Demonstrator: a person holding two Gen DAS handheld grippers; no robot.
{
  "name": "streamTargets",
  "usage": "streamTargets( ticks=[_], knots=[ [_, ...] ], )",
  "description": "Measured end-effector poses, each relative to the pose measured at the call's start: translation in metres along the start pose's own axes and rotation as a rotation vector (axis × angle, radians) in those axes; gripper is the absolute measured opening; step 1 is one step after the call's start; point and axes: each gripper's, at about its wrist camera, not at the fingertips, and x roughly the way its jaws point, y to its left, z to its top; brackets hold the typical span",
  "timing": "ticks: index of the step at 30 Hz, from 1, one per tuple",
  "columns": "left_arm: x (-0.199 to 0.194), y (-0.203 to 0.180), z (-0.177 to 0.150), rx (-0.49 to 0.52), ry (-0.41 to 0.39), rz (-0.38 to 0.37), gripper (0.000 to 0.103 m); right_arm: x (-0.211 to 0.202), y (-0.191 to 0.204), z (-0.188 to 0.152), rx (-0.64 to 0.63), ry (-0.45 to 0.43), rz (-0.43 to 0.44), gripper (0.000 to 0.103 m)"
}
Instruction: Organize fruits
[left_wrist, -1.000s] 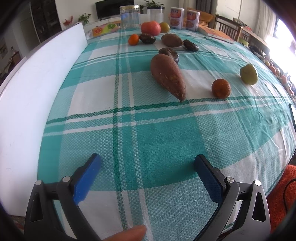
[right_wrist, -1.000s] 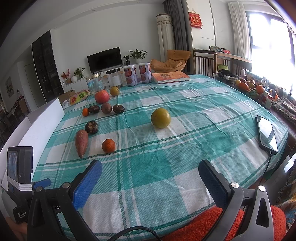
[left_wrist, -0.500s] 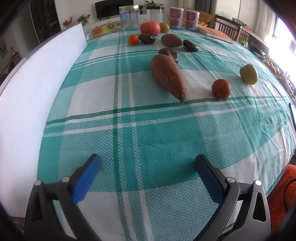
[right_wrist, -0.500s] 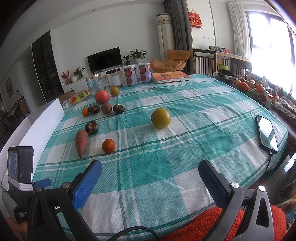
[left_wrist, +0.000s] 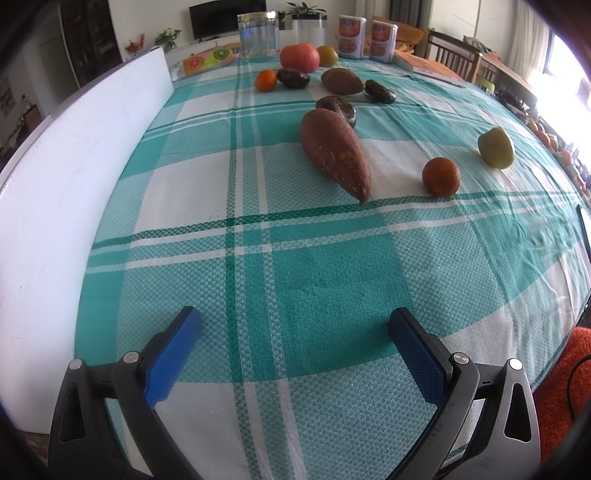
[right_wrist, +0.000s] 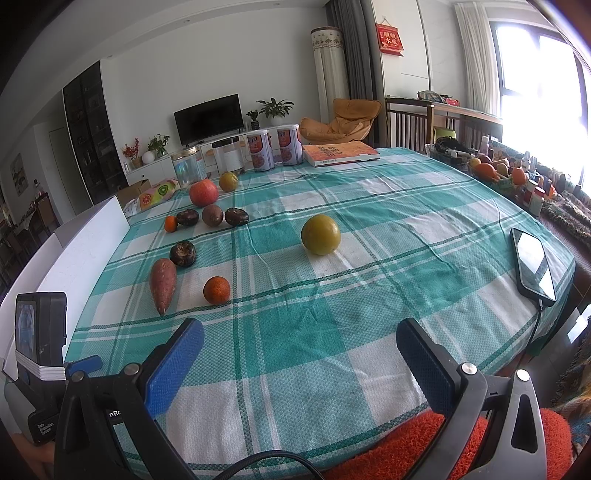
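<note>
1. nothing is picked up yet, so the step in hand looks like choosing and reaching for the first piece. the sweet potato (left_wrist: 334, 153) lies nearest the left gripper (left_wrist: 293, 326), tip pointing back toward it, on the checked tablecloth (left_wrist: 332, 280).
2. to do it well i'd go across the thick middle of the sweet potato rather than the tapered tip, since it looks like it could slip out of the pads there. a dark round fruit (left_wrist: 338, 110) sits right behind its fat end, maybe touching, so come in from the side to avoid nudging it.
3. the small orange (right_wrist: 217, 290) sits just beside the sweet potato, and the yellow-green fruit (right_wrist: 320, 235) is well apart to the right. those look like easier grabs for the right gripper (right_wrist: 299, 328). round ones may roll, so close gently.
4. the rest of the fruit is clustered at the far end, near the big red fruit (right_wrist: 203, 192).
5. pose: both grippers hang low over the near table edge, fingers spread wide, holding nothing, aimed forward along the table.
</note>
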Motion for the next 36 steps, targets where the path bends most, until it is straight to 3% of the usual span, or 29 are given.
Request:
streamTargets(
  ticks=[36],
  knots=[
    [-0.0023, -0.0007, -0.0007, 0.006, -0.02, -0.004, 0.103, 0.0002, -0.001, 0.0, 0.0, 0.003, 0.003, 0.103]
  ],
)
